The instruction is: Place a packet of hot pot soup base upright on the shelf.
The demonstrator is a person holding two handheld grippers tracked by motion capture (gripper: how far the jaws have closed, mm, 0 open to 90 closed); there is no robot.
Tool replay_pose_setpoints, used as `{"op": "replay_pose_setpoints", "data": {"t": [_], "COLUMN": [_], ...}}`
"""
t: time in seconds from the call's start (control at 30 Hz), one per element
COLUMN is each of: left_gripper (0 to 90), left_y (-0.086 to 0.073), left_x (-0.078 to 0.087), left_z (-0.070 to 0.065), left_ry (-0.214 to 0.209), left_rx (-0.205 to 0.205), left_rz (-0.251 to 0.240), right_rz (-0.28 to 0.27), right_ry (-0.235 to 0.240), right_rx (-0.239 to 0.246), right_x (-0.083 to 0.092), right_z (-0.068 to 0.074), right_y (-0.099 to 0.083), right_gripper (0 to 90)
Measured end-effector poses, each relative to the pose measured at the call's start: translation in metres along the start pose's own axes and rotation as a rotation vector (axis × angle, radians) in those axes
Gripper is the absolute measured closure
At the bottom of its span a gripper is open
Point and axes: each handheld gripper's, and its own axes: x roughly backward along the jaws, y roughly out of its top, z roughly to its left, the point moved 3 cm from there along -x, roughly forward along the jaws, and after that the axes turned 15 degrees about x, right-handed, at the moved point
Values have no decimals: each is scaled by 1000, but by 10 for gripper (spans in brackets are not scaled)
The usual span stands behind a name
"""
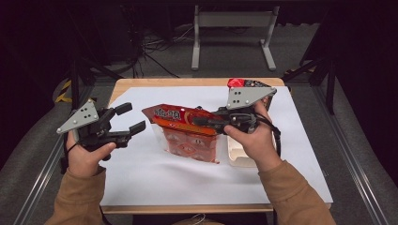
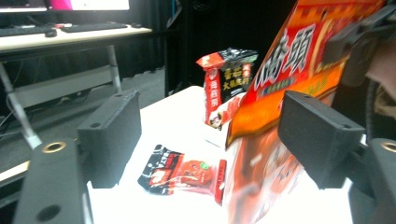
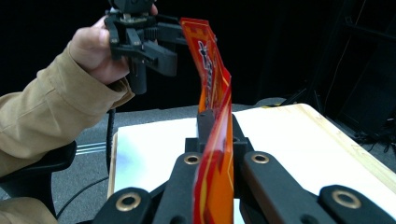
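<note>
Dark studio-type room all around, with a wooden table (image 1: 197,82) covered by a white sheet (image 1: 155,178), so the red packaging really pops. Right gripper (image 1: 206,121) is clenched on the top edge of a big orange-red snack bag (image 1: 187,131), pinching the flat seal strip, which makes sense since that's the stiffest bit to grab; in the right gripper view the bag (image 3: 215,140) stands on edge between the two black jaws. Bag hangs above the middle of the sheet, top edge held up, clear lower half drooping toward the near side. Left gripper (image 1: 130,119) sits just left of the bag with its jaws spread and nothing between them, so it's released and apart from the bag. My guess is one hand keeps the bag hanging while the other lines up a fresh hold. Far right there's another red-and-black packet (image 1: 244,84) standing up, a pale tray (image 1: 240,157) under the right hand, and a small red sachet (image 2: 184,172) lying flat on the sheet.
</note>
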Motion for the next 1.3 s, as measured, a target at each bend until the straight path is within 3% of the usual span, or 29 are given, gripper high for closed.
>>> {"op": "replay_pose_setpoints", "data": {"t": [0.4, 0.67, 1.3], "left_gripper": [135, 120, 86], "left_y": [-5, -8, -14], "left_x": [-5, -8, -9], "left_z": [9, 12, 23], "left_ry": [40, 43, 65], "left_rx": [16, 23, 65], "left_rz": [50, 72, 112], "right_rz": [9, 11, 57], "right_ry": [-40, -60, -155], "right_rx": [12, 26, 27], "right_x": [28, 44, 85], "right_z": [-16, -22, -41], "right_y": [19, 27, 23], "right_gripper": [898, 898, 898]}}
